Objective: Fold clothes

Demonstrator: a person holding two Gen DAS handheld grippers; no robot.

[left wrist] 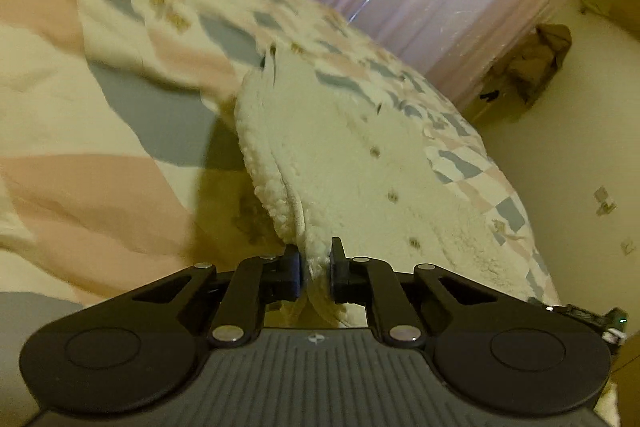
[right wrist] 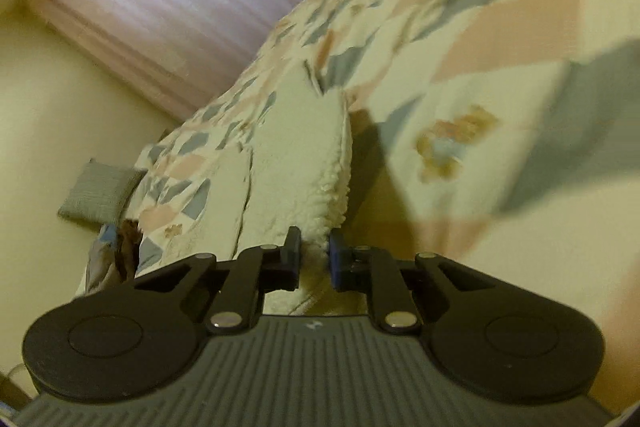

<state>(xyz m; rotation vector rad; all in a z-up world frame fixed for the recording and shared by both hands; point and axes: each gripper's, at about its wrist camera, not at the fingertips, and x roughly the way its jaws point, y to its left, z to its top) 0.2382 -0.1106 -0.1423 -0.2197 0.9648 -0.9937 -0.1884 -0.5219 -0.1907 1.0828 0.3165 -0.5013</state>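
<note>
My left gripper (left wrist: 315,269) is clamped on the near hem of the cream fleece (left wrist: 336,147); my right gripper (right wrist: 314,259) pinches its other near corner. The fleece lies on the quilt (left wrist: 120,99). I'd lift both corners level, keep the hem taut between the 2 grips, then carry it toward the far edge

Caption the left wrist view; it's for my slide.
Left hand-held gripper shut on a cream fleece garment's edge, over a pastel patchwork quilt.
</note>
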